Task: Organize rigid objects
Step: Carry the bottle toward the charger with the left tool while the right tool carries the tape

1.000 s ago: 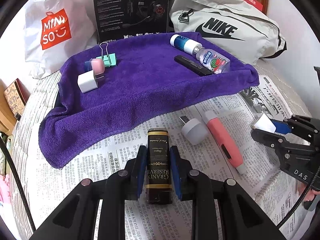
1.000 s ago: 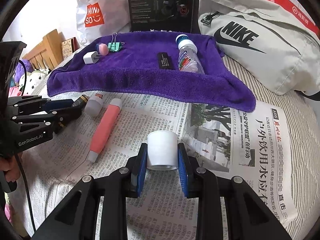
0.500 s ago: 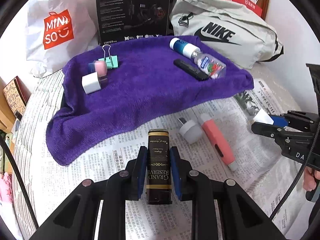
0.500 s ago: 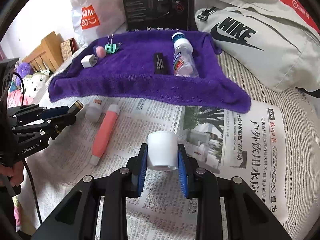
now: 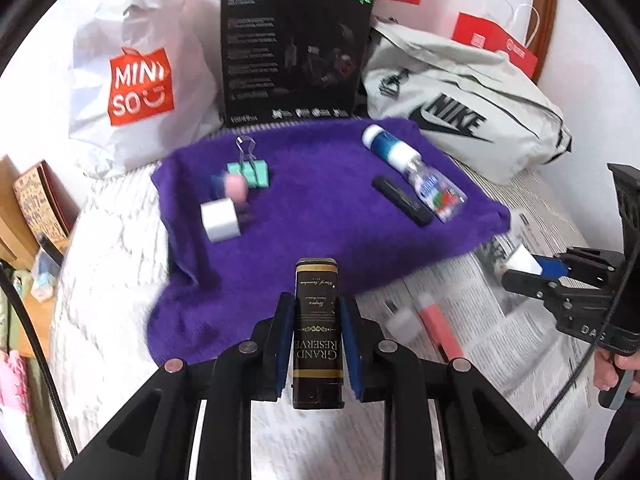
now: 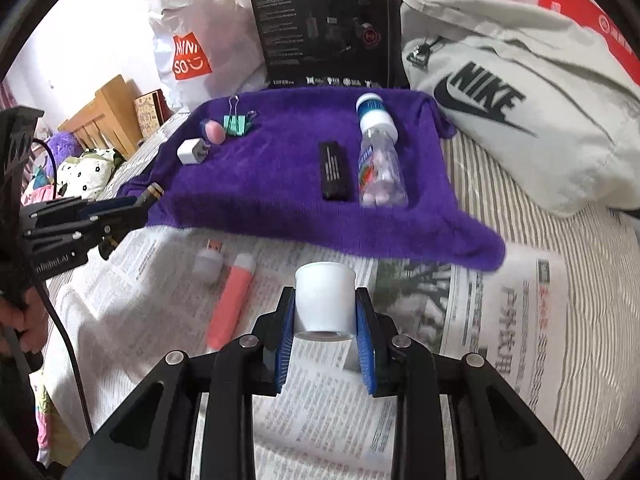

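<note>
My left gripper [image 5: 316, 316] is shut on a black and gold "Grand Reserve" lighter [image 5: 318, 332], held above the near edge of the purple towel [image 5: 320, 216]. My right gripper [image 6: 325, 312] is shut on a white cap-like cylinder [image 6: 325, 300] above the newspaper [image 6: 500, 320]. On the towel lie a white charger cube [image 5: 220, 220], a pink eraser [image 5: 236, 188], a teal binder clip [image 5: 250, 170], a black bar [image 5: 402, 200] and a clear bottle [image 5: 416, 172]. A pink marker [image 6: 232, 304] and a small white USB plug [image 6: 208, 264] lie on the newspaper.
A Miniso bag [image 5: 136, 80], a black headset box [image 5: 292, 56] and a grey Nike bag [image 5: 460, 104] stand behind the towel. A wooden shelf [image 6: 104, 120] is at the left. The bedding [image 6: 592, 280] is striped.
My left gripper has lifted and moved forward with the lighter, from over the newspaper to the towel's near edge. My right gripper has risen a little with the white cylinder.
</note>
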A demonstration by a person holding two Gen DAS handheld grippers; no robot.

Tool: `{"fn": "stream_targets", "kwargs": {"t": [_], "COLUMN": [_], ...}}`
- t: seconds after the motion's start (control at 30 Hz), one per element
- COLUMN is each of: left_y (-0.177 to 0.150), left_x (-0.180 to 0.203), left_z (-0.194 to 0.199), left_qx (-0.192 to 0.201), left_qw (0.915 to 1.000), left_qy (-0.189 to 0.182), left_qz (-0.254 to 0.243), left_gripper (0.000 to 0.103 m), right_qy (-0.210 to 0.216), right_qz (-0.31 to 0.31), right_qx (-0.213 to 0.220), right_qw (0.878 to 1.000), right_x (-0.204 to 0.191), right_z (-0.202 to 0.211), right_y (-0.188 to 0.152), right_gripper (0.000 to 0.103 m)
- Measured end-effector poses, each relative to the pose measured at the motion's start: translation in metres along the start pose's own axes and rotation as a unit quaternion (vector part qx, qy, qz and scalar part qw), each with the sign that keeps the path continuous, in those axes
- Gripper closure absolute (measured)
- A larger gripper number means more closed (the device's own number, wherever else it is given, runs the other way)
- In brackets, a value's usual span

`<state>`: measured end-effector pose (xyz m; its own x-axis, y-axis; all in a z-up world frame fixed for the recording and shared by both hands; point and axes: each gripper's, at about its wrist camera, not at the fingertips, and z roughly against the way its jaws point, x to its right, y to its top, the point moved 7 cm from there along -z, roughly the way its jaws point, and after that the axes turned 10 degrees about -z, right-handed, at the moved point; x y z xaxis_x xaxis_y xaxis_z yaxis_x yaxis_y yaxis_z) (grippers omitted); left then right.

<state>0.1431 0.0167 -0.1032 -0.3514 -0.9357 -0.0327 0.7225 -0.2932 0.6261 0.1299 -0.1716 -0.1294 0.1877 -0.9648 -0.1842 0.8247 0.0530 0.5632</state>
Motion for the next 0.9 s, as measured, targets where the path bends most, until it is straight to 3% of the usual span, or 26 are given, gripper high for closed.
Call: {"fn": "stream_targets", "kwargs": {"t": [0.5,0.9], "left_y": [0.033,0.025], "left_x": [-0.041,-0.053], "left_z": [-0.043,-0.083], "left_qx": [-0.019,-0.054], "left_qw": [0.9996,0.9985], "left_qy": [-0.007,-0.004], "left_qz": [0.017,0.004], "left_gripper": [0.081,0.081], "right_qy": [0.025,0.029], "right_qz": [0.014,0.021], "right_qx": [0.020,0.003], "right_qw": [0.999,0.999], "right_x": [-0.018,-0.035], "right_z": [-0.008,-0.051], "right_y": [0.061,0.093], "right_gripper": [0.075,0.075]}}
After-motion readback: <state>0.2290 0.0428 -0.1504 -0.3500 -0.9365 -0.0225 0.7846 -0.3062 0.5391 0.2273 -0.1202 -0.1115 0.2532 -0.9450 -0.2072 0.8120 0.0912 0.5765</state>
